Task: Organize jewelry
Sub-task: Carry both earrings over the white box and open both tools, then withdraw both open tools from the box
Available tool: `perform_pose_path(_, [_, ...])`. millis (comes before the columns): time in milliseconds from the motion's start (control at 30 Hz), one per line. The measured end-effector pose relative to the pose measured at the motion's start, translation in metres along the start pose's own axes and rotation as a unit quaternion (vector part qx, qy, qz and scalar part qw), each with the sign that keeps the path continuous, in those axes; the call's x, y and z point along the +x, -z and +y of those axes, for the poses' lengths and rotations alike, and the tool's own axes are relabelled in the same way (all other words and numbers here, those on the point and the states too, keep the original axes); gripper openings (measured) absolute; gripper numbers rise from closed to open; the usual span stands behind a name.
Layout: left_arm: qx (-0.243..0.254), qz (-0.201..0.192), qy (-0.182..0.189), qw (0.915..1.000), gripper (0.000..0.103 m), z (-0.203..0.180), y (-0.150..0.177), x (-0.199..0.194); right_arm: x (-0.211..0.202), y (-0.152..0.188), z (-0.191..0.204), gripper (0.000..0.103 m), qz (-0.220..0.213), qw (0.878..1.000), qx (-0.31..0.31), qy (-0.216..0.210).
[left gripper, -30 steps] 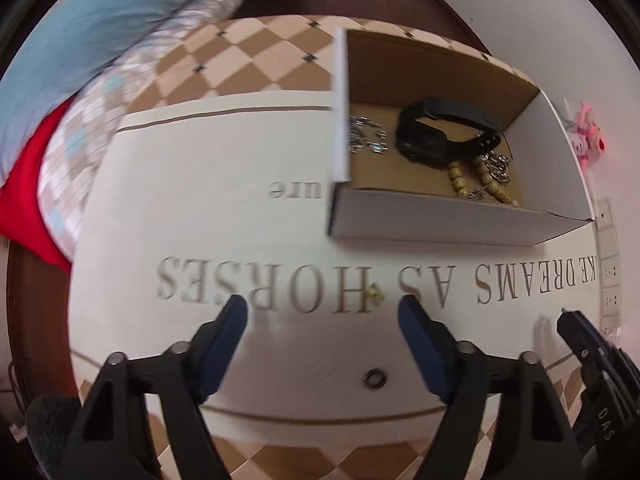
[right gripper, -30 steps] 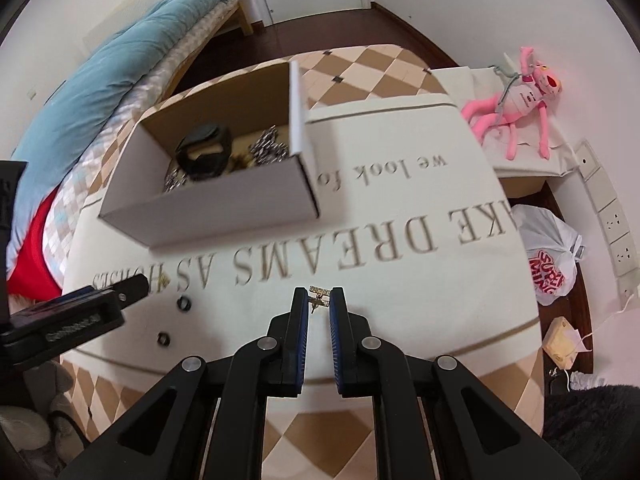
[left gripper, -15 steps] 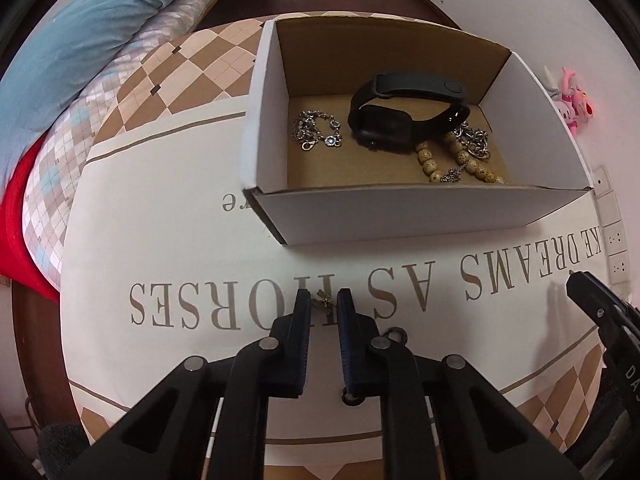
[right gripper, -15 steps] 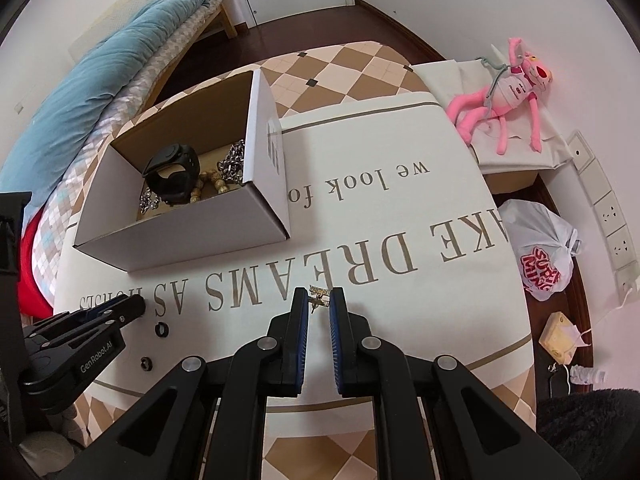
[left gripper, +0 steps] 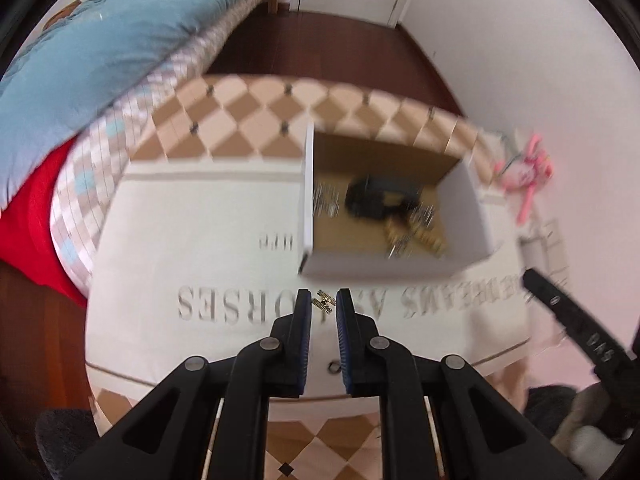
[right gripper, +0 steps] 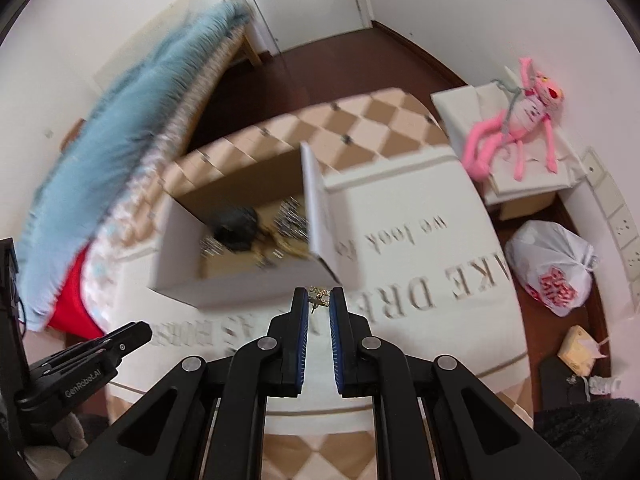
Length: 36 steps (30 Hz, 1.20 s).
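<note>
The left gripper (left gripper: 324,304) is nearly closed, its blue-padded fingers (left gripper: 304,312) pinching a small gold earring (left gripper: 325,303) at the tips, above the cream tablecloth (left gripper: 200,240) with its large printed letters. Just past it stands the open cardboard box (left gripper: 384,270), blurred – inside lie a black watch (left gripper: 380,200), a silver chain (left gripper: 326,202) by the left wall and wooden beads (left gripper: 420,236) toward the right. A small dark ring (left gripper: 334,367) sits on the cloth between the fingers, nearer the camera.

The right gripper (right gripper: 319,300) is likewise narrowed on a second gold earring (right gripper: 318,298), held at the fingertips just in front of the box's near corner (right gripper: 320,272). The same watch (right gripper: 234,226) and beads show blurred inside.

Further out – a blue quilt (right gripper: 140,120) on the bed to the left, a pink plush toy (right gripper: 516,120) on a white stand to the right, and a white plastic bag (right gripper: 552,264) on the dark floor.
</note>
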<state>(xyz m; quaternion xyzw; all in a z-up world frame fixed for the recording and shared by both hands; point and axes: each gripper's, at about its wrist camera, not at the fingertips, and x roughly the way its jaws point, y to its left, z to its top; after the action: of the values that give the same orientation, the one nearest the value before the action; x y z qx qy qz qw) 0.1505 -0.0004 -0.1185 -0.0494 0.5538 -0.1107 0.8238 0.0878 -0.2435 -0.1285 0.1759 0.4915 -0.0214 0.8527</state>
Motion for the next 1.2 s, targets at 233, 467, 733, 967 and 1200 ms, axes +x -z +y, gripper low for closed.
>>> perform_pose_path(233, [0.011,-0.014,0.024,0.9996,0.01,-0.008,-0.057,-0.011,0.001,-0.048,0.027,0.011,0.003,0.999,-0.017,-0.045])
perform_pose_path(467, [0.025,0.038,0.021,0.9987,0.01,-0.017,-0.087,0.039,0.053,-0.093,0.032,0.011,0.067,0.996,-0.035,-0.035])
perform_pose_path(733, [0.002,0.064,-0.023,0.9977,0.032,-0.01,-0.093,0.059,0.09,-0.114,0.035,0.028,0.112,0.991,-0.07,0.006])
perform_pose_path(967, [0.008,0.04,-0.069,0.9968,0.082,-0.001,-0.093,0.047,0.079,-0.12,0.036,0.051,0.084,0.991,-0.092,0.043])
perform_pose_path(1200, [0.013,0.009,-0.103,0.9945,0.101,0.007,-0.075,0.036,0.067,-0.102,0.043,0.097,0.072,0.984,-0.121,0.109])
